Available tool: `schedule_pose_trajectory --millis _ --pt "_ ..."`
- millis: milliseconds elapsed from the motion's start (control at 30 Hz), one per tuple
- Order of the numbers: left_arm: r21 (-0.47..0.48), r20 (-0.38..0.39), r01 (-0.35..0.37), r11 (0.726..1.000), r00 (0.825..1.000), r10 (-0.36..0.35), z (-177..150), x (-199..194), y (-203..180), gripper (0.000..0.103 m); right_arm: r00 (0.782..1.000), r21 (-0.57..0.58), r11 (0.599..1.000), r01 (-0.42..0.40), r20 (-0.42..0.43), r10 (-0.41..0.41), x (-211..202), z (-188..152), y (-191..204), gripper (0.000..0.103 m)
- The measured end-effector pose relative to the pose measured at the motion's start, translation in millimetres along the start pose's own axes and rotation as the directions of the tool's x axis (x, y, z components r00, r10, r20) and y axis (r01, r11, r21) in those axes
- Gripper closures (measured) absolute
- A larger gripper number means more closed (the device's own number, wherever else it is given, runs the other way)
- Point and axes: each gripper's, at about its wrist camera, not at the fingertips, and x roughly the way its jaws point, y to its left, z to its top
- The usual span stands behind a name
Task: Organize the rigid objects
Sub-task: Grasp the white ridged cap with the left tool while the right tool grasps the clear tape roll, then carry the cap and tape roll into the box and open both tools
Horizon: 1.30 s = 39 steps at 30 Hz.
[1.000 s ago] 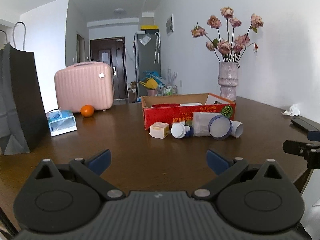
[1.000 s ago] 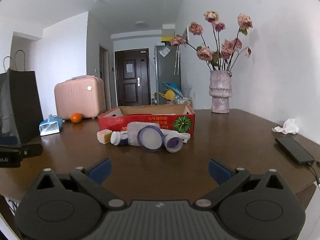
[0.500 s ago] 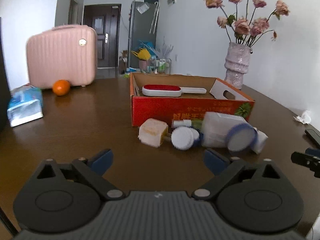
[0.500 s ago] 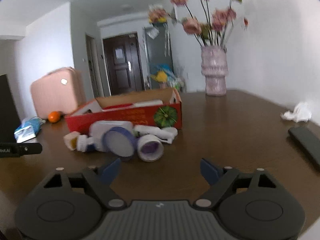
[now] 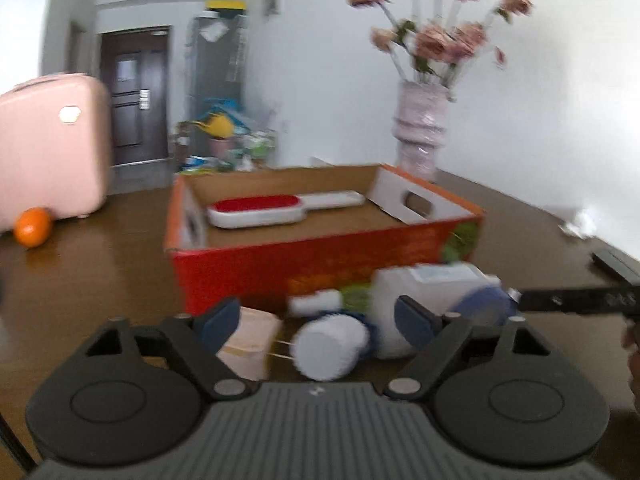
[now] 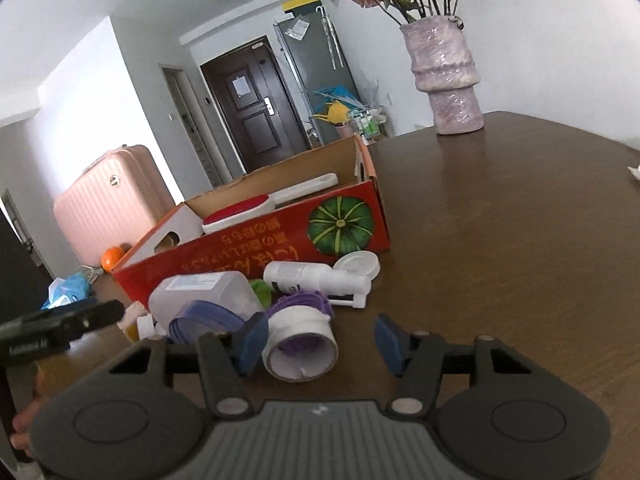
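A pile of small containers lies on the brown table in front of a red cardboard box [image 5: 320, 268] that holds a red-and-white lint brush [image 5: 260, 210]. My left gripper [image 5: 316, 320] is low over the pile with its jaws closing. A beige box [image 5: 248, 344] and a white cap [image 5: 332, 346] sit between its fingers, and the pads do not press them. My right gripper [image 6: 320, 344] is also closing around a white-and-purple open tub [image 6: 300, 348], with the right pad still apart from it. A large white jar with a blue lid [image 6: 208, 296] and a white spray bottle [image 6: 316, 278] lie behind.
A pink vase of dried roses [image 6: 448, 80] stands at the back right of the table [image 6: 500, 240]. A pink suitcase [image 5: 48, 148], an orange [image 5: 34, 226] and a blue tissue pack [image 6: 68, 290] are on the left. A dark phone [image 5: 616, 262] lies at the right.
Both grippers have moved forward and down to the pile in front of the red box, and their jaws have narrowed. The right wrist view has tilted.
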Motion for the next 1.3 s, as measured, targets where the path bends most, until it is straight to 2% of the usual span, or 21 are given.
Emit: schedule_pose_trajectory --millis 67,167,233,267,333,367,567,633,667,733,767,867,933,967,1033,1133,1233,1300 --pt "0.033 -0.034 -0.006 0.999 0.999 0.007 -1 10 -8 0.040 1.000 0.004 1.000 -0.011 -0.009 0.011 5 0 0 0.048" --pt "0.054 -0.073 0.004 0.999 0.997 0.000 -5 19 -13 0.043 1.000 0.009 1.000 -0.017 -0.016 0.017 8 0 1 0.057" --pt "0.052 -0.087 0.008 0.999 0.996 -0.003 -7 25 -12 0.045 0.999 0.006 1.000 -0.027 -0.022 0.027 10 -1 2 0.071" --pt "0.047 -0.102 0.005 0.999 0.995 0.000 -8 28 -12 0.053 0.999 0.003 1.000 -0.028 -0.026 0.028 10 -1 3 0.076" --pt "0.048 -0.104 -0.010 0.999 0.995 0.015 -10 28 -11 0.058 0.999 -0.002 1.000 -0.025 -0.033 0.025 10 -2 4 0.090" --pt "0.041 -0.104 -0.017 0.999 0.994 0.021 -10 26 -11 0.062 0.999 -0.005 1.000 -0.013 -0.033 0.013 8 -2 5 0.091" --pt "-0.011 -0.092 -0.015 1.000 0.996 0.014 -18 -15 -20 0.062 0.999 -0.076 0.996 0.041 -0.008 -0.042 -15 -6 12 0.097" --pt "0.043 -0.124 -0.031 0.999 0.992 0.036 -27 -30 -33 0.062 0.998 -0.181 0.982 0.058 -0.019 -0.062 -27 -9 23 0.097" --pt "0.106 -0.140 -0.065 0.992 0.987 0.080 -35 -38 -43 0.062 0.996 -0.284 0.957 0.055 -0.047 -0.072 -32 -13 35 0.097" --pt "0.227 -0.141 -0.109 0.968 0.980 0.143 -47 -48 -60 0.062 0.993 -0.492 0.870 0.024 -0.090 -0.078 -45 -26 61 0.097" --pt "0.274 -0.142 -0.112 0.955 0.977 0.156 -53 -54 -67 0.062 0.991 -0.546 0.838 -0.003 -0.111 -0.069 -50 -32 71 0.097" --pt "0.303 -0.171 -0.064 0.951 0.978 0.120 -68 -65 -78 0.061 0.974 -0.626 0.766 -0.145 -0.225 0.001 -55 -51 98 0.097" --pt "0.300 -0.162 -0.061 0.952 0.980 0.113 -70 -67 -82 0.059 0.968 -0.653 0.737 -0.175 -0.250 0.009 -51 -62 111 0.089" --pt "0.283 -0.161 -0.053 0.958 0.982 0.102 -70 -67 -82 0.056 0.969 -0.669 0.723 -0.173 -0.248 0.002 -49 -66 117 0.086" --pt "0.256 -0.159 -0.061 0.965 0.982 0.104 -70 -67 -79 0.034 0.974 -0.700 0.697 -0.155 -0.228 -0.013 -49 -71 125 0.076" --pt "0.225 -0.154 -0.046 0.973 0.985 0.082 -70 -72 -75 0.033 0.983 -0.692 0.708 -0.141 -0.186 0.015 -63 -65 125 0.060" --pt "0.140 -0.168 -0.040 0.989 0.984 0.064 -69 -72 -64 0.034 0.990 -0.648 0.754 -0.110 -0.142 0.022 -74 -60 123 0.055" --pt "0.078 -0.172 -0.043 0.996 0.983 0.056 -68 -70 -57 0.040 0.992 -0.608 0.789 -0.087 -0.124 0.013 -74 -60 117 0.055"
